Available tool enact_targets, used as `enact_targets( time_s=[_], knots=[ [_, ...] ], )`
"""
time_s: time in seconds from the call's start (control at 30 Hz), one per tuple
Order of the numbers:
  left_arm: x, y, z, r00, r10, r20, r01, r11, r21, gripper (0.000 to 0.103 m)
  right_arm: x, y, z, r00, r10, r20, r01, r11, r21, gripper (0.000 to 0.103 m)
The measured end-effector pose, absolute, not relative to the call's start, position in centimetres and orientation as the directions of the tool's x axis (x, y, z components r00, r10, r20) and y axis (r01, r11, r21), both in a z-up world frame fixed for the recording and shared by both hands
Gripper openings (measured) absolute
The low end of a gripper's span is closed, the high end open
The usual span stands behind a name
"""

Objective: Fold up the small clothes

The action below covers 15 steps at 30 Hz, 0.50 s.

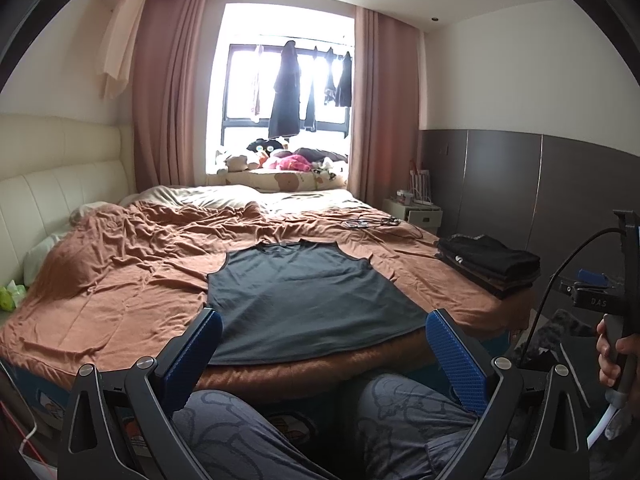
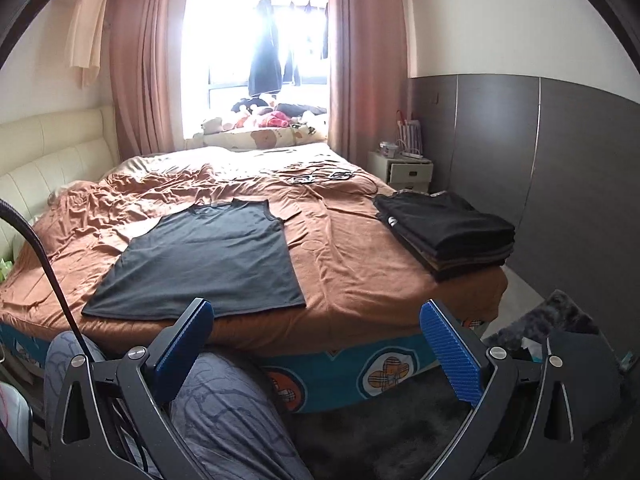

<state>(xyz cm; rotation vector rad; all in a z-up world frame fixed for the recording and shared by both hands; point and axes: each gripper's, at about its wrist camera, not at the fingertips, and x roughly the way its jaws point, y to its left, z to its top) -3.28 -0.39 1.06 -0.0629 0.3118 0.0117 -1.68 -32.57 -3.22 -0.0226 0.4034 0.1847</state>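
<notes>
The grey vest lies flat beyond both grippers, left and right, jaws wide apart, empty.

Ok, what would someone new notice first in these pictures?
Probably the dark vest spread flat on the orange bedspread near the bed's front edge, then the stack of folded clothes at the bed's right corner. The left gripper and right gripper are both open, holding nothing.

A matt grey cloth vest lies on a crumpled, soft brown bedspread.
</notes>
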Motion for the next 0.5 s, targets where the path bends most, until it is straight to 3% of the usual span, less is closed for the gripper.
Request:
enact_targets(
  time_s=[0.5],
  knots=[
    [-2.9,1.0,0.3,0.95,0.025,-0.311,-0.055,0.995,-0.088,0.103,-1.1,-32.3,-3.4,0.901,0.156,-0.404,-0.168,0.986,0.005,0.103]
  ],
)
